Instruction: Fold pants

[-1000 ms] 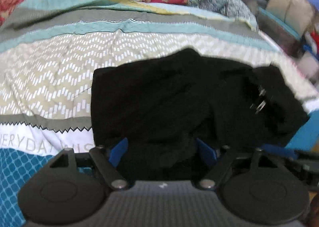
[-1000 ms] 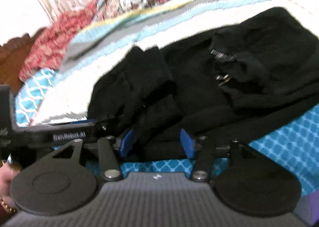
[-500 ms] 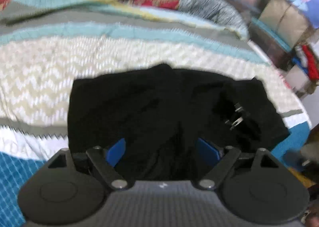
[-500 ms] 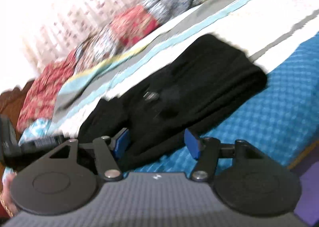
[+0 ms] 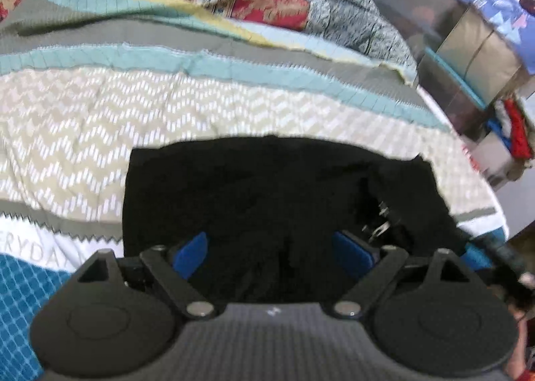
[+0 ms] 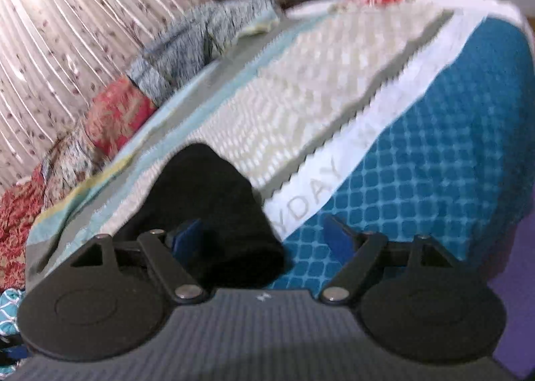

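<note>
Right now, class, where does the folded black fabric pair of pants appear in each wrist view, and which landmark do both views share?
Left wrist view: the folded black fabric pair of pants fills the lower centre, just beyond the jaws.
Right wrist view: only one end of them shows, lower left of centre.
Shared landmark: the white bedspread band with grey lettering.

Pants (image 5: 267, 207): matt black cloth, soft. Bedspread (image 5: 83, 140): quilted, patterned cloth. Left gripper (image 5: 272, 252): matt black plastic.
</note>
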Motion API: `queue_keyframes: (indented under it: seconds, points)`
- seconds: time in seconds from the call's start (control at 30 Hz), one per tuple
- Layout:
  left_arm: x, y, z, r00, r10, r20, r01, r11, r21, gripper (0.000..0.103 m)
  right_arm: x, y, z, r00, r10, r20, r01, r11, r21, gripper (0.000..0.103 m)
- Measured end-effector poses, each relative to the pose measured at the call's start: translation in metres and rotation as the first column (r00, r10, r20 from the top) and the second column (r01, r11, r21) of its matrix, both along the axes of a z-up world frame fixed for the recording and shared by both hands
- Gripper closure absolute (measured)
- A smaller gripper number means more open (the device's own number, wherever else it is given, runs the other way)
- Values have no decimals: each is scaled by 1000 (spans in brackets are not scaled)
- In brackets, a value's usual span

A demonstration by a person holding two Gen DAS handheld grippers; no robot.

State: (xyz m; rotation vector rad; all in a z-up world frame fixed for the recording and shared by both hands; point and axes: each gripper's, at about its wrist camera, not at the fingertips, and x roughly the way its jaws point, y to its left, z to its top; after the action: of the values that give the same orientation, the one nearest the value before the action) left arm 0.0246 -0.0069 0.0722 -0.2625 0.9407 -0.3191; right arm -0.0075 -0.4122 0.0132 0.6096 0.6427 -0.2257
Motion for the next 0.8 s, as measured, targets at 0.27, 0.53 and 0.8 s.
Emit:
queue_keyframes:
  seconds: [0.27, 0.53, 0.8]
  points:
    - [41, -65, 41, 986, -166, 26, 167, 983, -69, 9, 6, 75, 39, 977, 201, 65, -193, 974, -116, 82]
    - [76, -185, 41, 916, -400, -36, 401, 916, 11, 8, -13, 147, 64, 918, 387, 89, -346, 890, -295, 83]
    - [78, -146, 33, 942, -335, -35, 336, 941, 44, 85, -15, 168, 74, 884, 456, 101, -411, 862, -297, 84]
